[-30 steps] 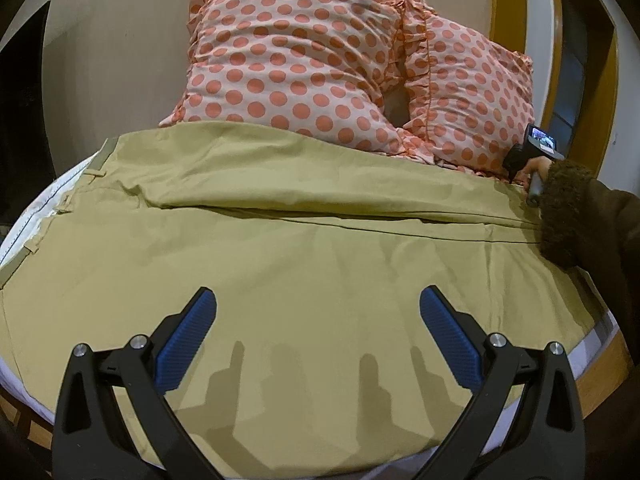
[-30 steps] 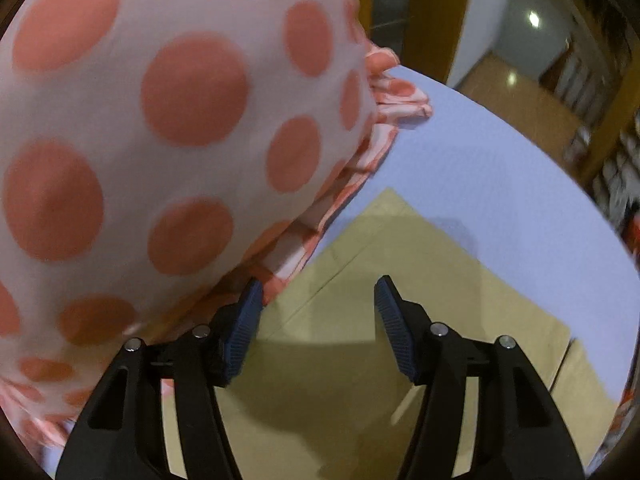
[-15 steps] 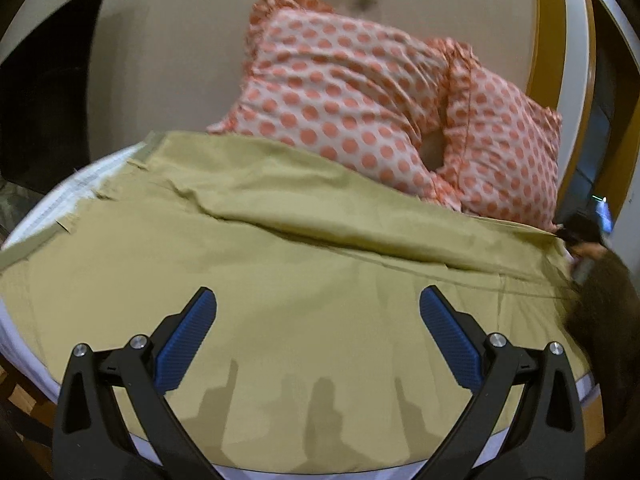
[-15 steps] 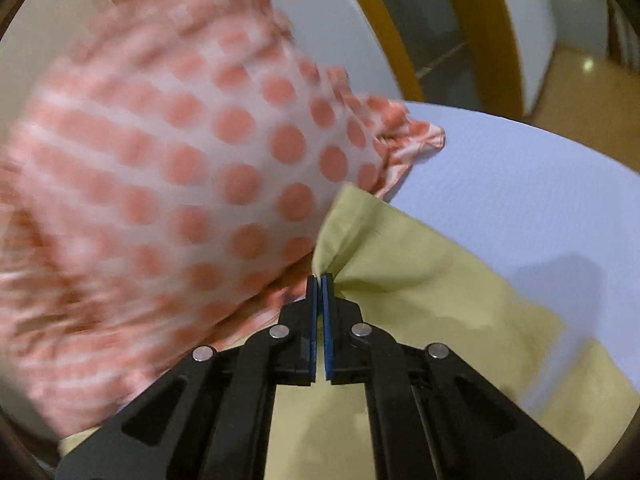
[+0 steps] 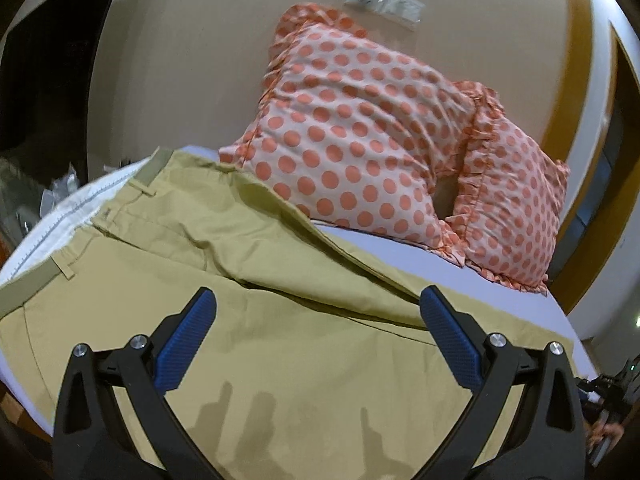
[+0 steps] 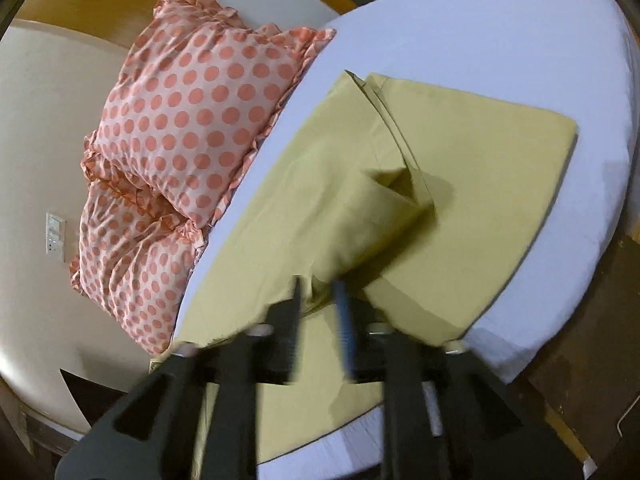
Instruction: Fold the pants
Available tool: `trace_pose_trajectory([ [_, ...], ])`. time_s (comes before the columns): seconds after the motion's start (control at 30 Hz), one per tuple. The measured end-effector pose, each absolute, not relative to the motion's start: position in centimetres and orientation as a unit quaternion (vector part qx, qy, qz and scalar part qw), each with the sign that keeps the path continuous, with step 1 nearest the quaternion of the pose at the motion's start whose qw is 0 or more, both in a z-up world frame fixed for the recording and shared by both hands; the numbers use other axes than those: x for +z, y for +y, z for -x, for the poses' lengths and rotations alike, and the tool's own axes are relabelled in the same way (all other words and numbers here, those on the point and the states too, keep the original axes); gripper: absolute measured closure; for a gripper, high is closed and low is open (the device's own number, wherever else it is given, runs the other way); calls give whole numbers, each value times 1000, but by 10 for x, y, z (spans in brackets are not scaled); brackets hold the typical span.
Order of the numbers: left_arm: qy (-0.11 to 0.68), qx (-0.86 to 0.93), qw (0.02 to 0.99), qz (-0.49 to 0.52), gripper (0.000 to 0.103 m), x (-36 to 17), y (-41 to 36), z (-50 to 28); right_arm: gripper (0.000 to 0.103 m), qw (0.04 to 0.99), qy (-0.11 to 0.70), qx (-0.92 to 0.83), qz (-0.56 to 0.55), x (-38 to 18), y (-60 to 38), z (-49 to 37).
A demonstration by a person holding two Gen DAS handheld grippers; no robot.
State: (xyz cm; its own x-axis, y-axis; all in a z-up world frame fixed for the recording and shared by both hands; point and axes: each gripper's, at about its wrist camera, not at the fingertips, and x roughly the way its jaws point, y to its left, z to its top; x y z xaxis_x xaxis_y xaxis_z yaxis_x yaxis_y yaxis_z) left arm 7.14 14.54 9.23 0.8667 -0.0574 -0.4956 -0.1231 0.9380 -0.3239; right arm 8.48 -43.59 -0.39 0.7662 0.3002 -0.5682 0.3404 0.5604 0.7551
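Khaki pants [image 5: 280,344] lie spread on a bed with a white sheet, waistband at the left. My left gripper [image 5: 318,336] is open and empty, hovering just above the near leg. In the right wrist view my right gripper [image 6: 320,292] is shut on a fold of the far pant leg [image 6: 360,216] and holds it lifted over the other leg [image 6: 480,168]; this view is motion-blurred. The right gripper shows faintly at the left wrist view's lower right edge [image 5: 612,388].
Two pink pillows with orange dots [image 5: 360,152] lean on the beige wall behind the pants; they also show in the right wrist view [image 6: 192,112]. The bed's white sheet [image 6: 500,32] extends past the hems. A wooden bed frame [image 6: 592,320] runs along the edge.
My right gripper shut on the far leg's hem by the pillow, then lifted it up and carried it back over the pants. My left gripper stayed open and shifted left toward the waistband.
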Motion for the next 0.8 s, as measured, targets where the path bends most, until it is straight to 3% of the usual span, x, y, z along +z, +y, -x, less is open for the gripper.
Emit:
trace_pose_trajectory([
  [0.03,263,17,948,180,2,91,148,-75,61,816,342,-13,-466,-5,-436,-89],
  [0.13,280,6,937,209,2,89,158,-93,62,817,341,-20,-465,-5,-435,-93],
  [0.2,293,3,928,231,2,88,164,-109,90,827,328,-26,-456,-4,-436,-105],
  [0.23,303,4,921,245,2,87,168,-123,100,833,316,-24,-454,-5,-439,-109],
  [0.33,331,15,907,260,4,82,175,-162,100,844,274,-12,-461,2,-443,-105],
  [0.57,404,41,876,259,20,56,181,-259,100,859,218,-2,-463,12,-454,-89],
  [0.63,420,46,865,272,36,44,186,-278,100,859,215,-1,-464,12,-456,-89],
  [0.7,436,42,852,288,95,30,194,-289,100,858,214,-1,-468,10,-457,-92],
  [0.8,416,37,853,314,99,31,198,-261,100,859,205,-2,-470,14,-459,-91],
])
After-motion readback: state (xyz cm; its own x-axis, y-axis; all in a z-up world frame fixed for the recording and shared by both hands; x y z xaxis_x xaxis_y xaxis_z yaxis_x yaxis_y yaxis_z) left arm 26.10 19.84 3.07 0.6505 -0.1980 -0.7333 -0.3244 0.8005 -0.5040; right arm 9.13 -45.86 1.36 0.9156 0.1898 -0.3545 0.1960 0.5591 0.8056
